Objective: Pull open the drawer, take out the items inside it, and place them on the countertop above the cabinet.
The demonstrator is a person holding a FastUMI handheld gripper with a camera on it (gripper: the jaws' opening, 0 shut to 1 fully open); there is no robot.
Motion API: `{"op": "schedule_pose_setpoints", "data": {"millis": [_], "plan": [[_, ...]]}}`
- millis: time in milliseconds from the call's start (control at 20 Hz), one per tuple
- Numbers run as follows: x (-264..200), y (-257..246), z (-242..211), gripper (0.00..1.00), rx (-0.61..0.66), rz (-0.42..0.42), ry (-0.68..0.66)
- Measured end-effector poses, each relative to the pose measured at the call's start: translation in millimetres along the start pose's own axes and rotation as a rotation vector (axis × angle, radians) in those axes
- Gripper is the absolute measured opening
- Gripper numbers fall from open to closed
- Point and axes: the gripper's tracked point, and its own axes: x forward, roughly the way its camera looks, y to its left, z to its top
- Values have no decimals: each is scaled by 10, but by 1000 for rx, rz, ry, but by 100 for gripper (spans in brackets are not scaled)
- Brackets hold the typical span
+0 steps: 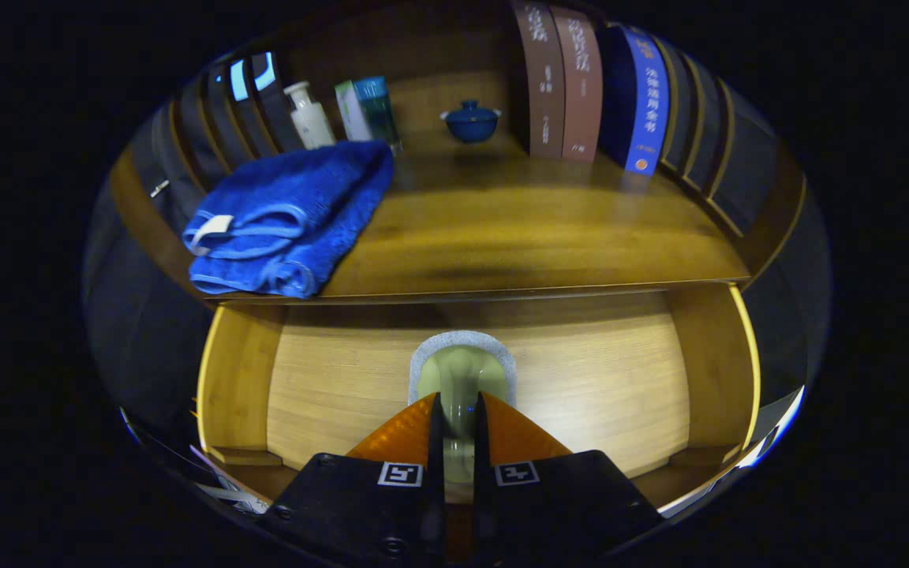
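The wooden drawer (pixel 237 379) stands pulled open below the countertop (pixel 533 229). My gripper (pixel 455 401) hangs over the drawer's inside, its orange fingers (pixel 403 434) nearly together. Between them runs a pale green item with a grey rim (pixel 462 367), which looks like a sponge or a brush; its rounded end juts out just ahead of the fingertips, and both fingers press on its narrow part. I cannot tell whether it still touches the drawer's bottom. A folded blue towel (pixel 289 217) lies on the countertop's left front corner, hanging slightly over the edge.
At the back of the countertop stand a white bottle (pixel 310 117), a green box with a teal bottle (pixel 368 110), a blue lidded bowl (pixel 470 121) and a row of books (pixel 581 87). Dark slats close both sides. The countertop's middle and right are bare wood.
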Motion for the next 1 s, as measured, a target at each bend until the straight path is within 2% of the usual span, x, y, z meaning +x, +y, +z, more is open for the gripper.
{"op": "schedule_pose_setpoints", "data": {"millis": [150, 300, 550, 700, 1000], "plan": [[-466, 19, 282, 19, -12, 13, -134], [-749, -7, 838, 18, -11, 12, -292], [-445, -43, 1409, 18, 8, 2, -332], [-165, -24, 1723, 18, 39, 25, -325], [381, -120, 1948, 19, 52, 11, -210]]}}
